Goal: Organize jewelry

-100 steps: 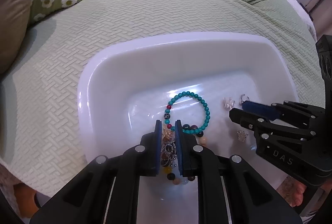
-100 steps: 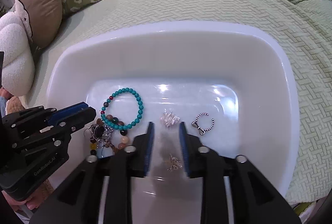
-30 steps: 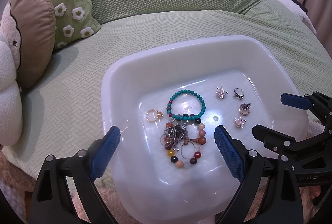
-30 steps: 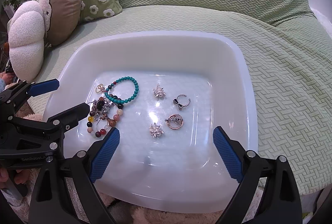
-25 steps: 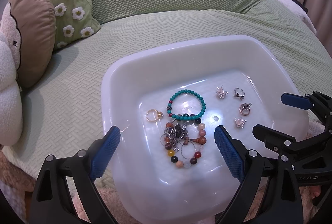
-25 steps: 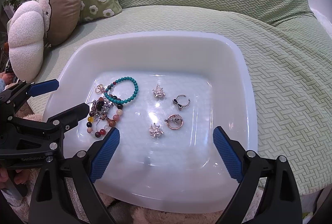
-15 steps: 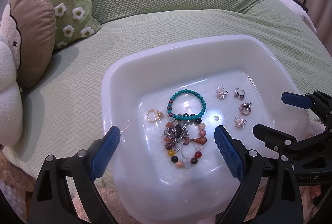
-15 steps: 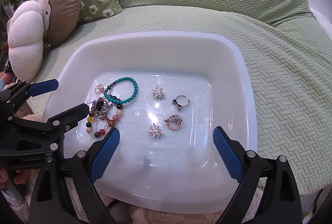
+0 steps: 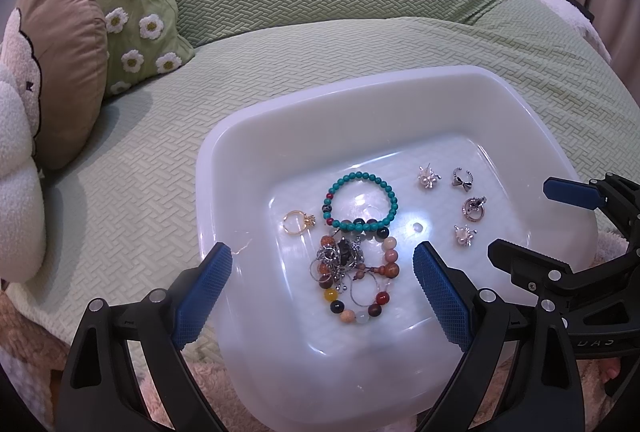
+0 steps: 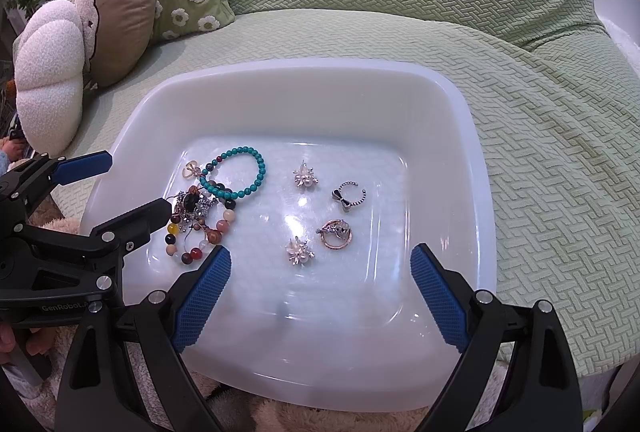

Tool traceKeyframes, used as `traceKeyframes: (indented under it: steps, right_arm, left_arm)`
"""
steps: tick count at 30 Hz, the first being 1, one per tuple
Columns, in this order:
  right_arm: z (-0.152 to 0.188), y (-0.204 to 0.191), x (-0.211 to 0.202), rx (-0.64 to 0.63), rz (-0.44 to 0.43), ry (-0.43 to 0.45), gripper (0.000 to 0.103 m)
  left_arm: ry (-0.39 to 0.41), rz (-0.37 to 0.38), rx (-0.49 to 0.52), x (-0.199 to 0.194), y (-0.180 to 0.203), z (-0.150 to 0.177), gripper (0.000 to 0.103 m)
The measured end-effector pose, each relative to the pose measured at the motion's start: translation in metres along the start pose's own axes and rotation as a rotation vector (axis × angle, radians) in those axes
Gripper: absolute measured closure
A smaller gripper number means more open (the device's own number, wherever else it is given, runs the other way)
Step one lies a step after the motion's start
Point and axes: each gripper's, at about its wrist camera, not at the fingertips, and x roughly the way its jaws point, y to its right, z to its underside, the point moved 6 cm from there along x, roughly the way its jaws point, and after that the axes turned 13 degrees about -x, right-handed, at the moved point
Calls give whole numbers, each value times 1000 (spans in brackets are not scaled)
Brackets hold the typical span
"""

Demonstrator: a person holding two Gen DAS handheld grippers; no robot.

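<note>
A white plastic basin (image 9: 248,136) (image 10: 472,160) sits on a green sofa and holds the jewelry. On its left side lie a turquoise bead bracelet (image 9: 362,201) (image 10: 240,178), a multicolour bead bracelet tangled with silver charms (image 9: 354,274) (image 10: 196,224) and a gold ring (image 9: 298,222) (image 10: 191,168). On its right side lie two pearl flower earrings (image 10: 305,176) (image 10: 299,250), a silver bow ring (image 10: 349,195) and a rose-gold ring (image 10: 337,232). My left gripper (image 9: 322,274) and right gripper (image 10: 320,274) hang wide open and empty above the basin's near edge.
The green textured sofa cover (image 10: 540,104) surrounds the basin. A daisy cushion (image 9: 132,0), a brown cushion (image 9: 64,60) and a white puffy cushion (image 10: 48,60) lie at the back left. A beige fluffy rug (image 9: 24,352) shows below the sofa edge.
3.3 s ago my left gripper was shut on the charm tangle and my right gripper was low in the basin. Both have since opened wide and pulled back. Nothing has moved in the last second.
</note>
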Motion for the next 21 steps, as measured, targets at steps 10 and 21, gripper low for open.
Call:
traceKeyframes:
  steps: [10,21]
  right_arm:
    - [0,-1,0,1,3,-1,13]
    - [0,-1,1,-1,6,-4,13]
  left_arm:
    - [0,-4,0,0,1,0,15]
    - [0,-8,3,0,1,0,15]
